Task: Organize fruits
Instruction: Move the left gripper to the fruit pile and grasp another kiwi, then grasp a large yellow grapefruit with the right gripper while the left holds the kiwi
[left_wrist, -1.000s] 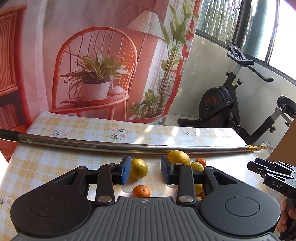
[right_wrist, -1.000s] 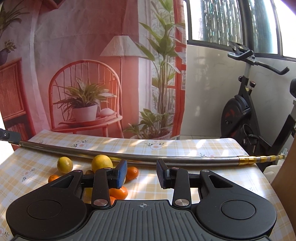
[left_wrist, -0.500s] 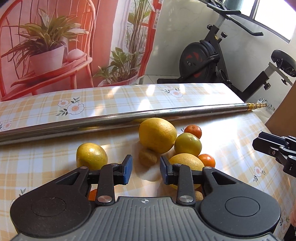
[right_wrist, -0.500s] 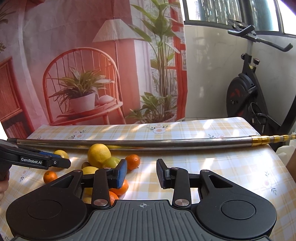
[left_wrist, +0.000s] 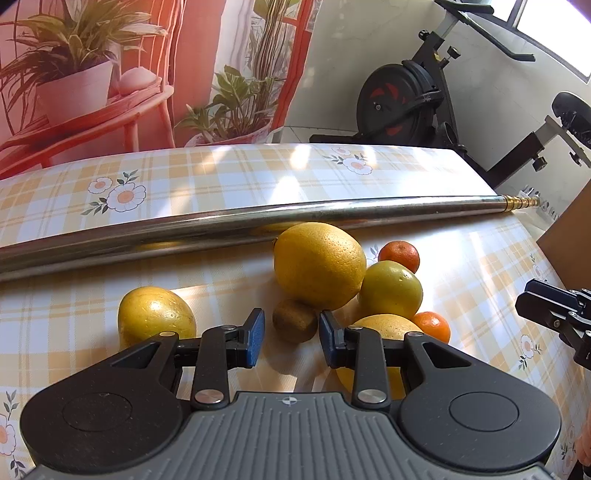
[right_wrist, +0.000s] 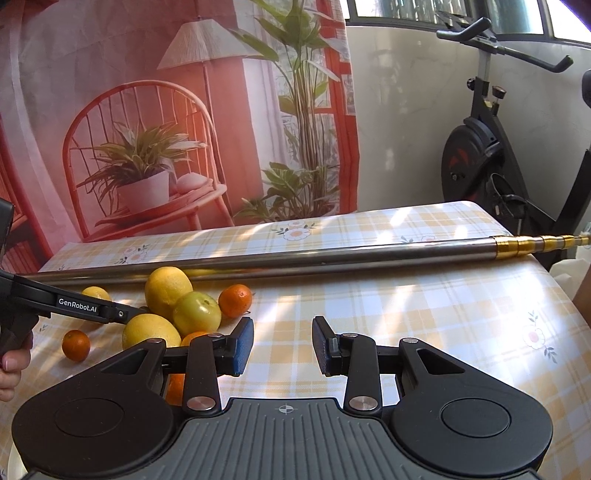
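Observation:
Several citrus fruits lie on the checked tablecloth (left_wrist: 221, 173). A large yellow one (left_wrist: 319, 266) touches a greenish one (left_wrist: 391, 290), a tangerine (left_wrist: 399, 256) and a brown kiwi (left_wrist: 293, 321). A lone yellow fruit (left_wrist: 155, 315) lies to the left. My left gripper (left_wrist: 291, 314) hovers right at the kiwi. Its jaws stand narrow and shut, and the pads press on nothing. Another yellow fruit (left_wrist: 384, 326) and a second tangerine (left_wrist: 432, 325) sit behind its right finger. My right gripper (right_wrist: 282, 325) is shut and empty over bare cloth, to the right of the pile (right_wrist: 197, 314).
A long steel pole (left_wrist: 221, 225) with a brass tip lies across the table behind the fruit. A small tangerine (right_wrist: 75, 345) sits apart at the left. A cardboard box (left_wrist: 569, 236) and an exercise bike (right_wrist: 480, 147) stand past the right edge. A printed backdrop hangs behind.
My left gripper has dropped and tilted down toward the fruit, which now fills its view, with the kiwi at its tips. The right gripper sank a little, and the left gripper entered its view.

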